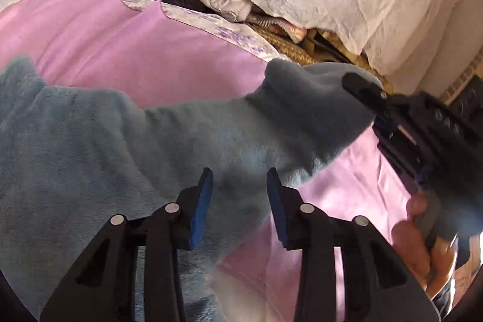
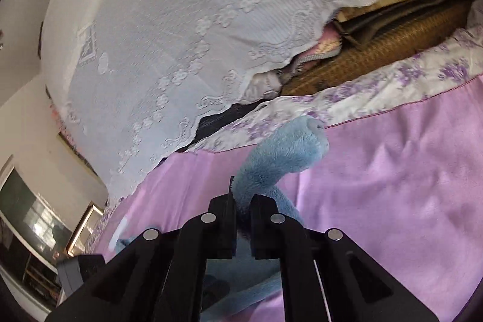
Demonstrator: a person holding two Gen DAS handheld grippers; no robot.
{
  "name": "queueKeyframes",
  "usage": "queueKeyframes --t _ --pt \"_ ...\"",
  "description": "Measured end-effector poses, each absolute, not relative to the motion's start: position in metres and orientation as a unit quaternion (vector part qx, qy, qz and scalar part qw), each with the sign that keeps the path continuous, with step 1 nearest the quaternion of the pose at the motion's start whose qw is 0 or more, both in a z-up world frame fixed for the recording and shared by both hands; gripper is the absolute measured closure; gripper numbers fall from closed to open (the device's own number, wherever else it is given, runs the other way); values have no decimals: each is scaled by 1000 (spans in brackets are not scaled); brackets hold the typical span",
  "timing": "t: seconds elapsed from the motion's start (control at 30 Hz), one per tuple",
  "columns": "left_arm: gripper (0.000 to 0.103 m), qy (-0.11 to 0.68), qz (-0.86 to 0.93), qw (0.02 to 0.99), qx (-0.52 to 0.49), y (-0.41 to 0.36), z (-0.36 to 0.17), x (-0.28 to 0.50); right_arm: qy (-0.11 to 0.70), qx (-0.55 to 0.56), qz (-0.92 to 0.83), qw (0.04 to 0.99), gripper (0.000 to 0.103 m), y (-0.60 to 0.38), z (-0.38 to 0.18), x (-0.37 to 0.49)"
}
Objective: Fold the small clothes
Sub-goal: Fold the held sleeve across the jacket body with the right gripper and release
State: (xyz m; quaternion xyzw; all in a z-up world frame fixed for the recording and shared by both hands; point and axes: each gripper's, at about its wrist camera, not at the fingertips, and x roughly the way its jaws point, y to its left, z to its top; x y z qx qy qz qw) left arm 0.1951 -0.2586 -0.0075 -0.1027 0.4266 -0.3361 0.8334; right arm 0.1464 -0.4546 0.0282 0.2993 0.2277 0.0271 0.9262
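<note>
Judging from the left wrist view, folding is barely begun: the blue fleece garment (image 1: 126, 141) is spread unfolded over the pink sheet (image 1: 151, 50), one end lifted by the right gripper (image 1: 366, 89), clamped shut on it. The left gripper (image 1: 240, 207) is seen parted around fleece, pads not pressing. From the right wrist view, only the pinched end (image 2: 280, 150) near the sheet's floral edge (image 2: 362, 92) is shown.
</note>
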Motion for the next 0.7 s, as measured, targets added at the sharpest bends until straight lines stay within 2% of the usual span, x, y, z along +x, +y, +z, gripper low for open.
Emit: queueKeyframes --t 0.07,0.13,0.2,0.37,0.7 --pt "67 424 -335 833 -119 -242 2 200 231 266 49 935 96 -423 40 144" --pt "60 423 -333 832 -131 -228 8 203 235 230 68 942 96 -392 49 142" --pt "57 425 -329 829 -152 -212 10 206 237 202 81 947 96 -364 54 139" --pt "57 426 -327 830 -151 -179 12 203 247 145 105 952 96 -303 60 131" --pt "57 375 -265 881 -112 -88 36 176 259 136 155 944 96 -214 76 120"
